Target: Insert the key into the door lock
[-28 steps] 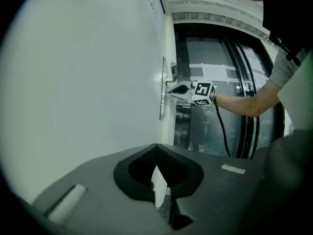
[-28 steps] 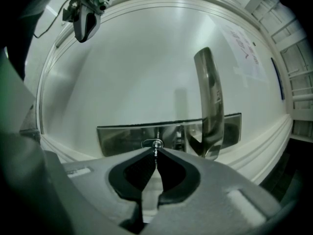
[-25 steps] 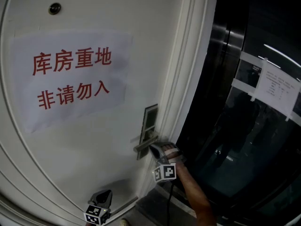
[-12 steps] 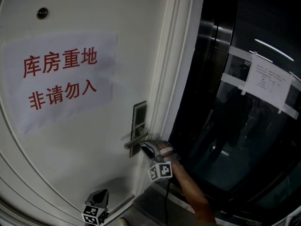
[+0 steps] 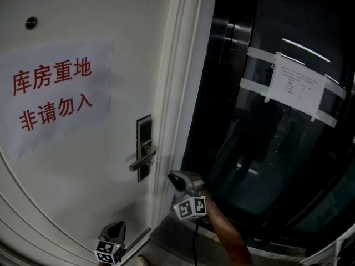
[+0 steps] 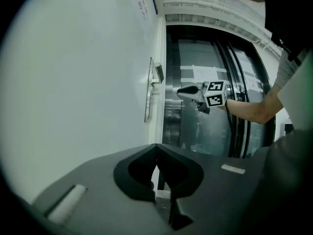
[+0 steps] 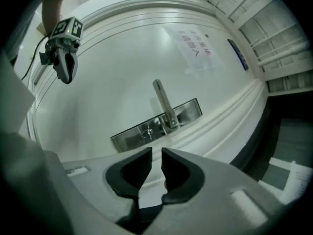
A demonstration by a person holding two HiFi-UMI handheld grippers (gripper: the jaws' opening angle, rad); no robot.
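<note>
White door (image 5: 83,165) fills the left half of the head view. Paper notice (image 5: 55,93) in red characters sits at 10 o'clock. Dark glass doors (image 5: 249,165) take the right half. Lock plate (image 5: 145,127) stands near the door's edge, with the lever handle (image 5: 142,160) across it.

Change: a second ago the right gripper (image 5: 173,177) was up against the handle and plate. Now it sits apart from them, at 5 o'clock from the handle. Its jaws are closing to a narrow gap, with nothing between them. Left gripper (image 5: 117,226) is low at 7 o'clock as before, jaws together, empty.

Right gripper view: what I take for the key (image 7: 145,132) stands out of the plate, at 7 o'clock from the lever's root. It is too small to be certain. If so, the key was let go in the lock, and the insertion looks done.
</note>
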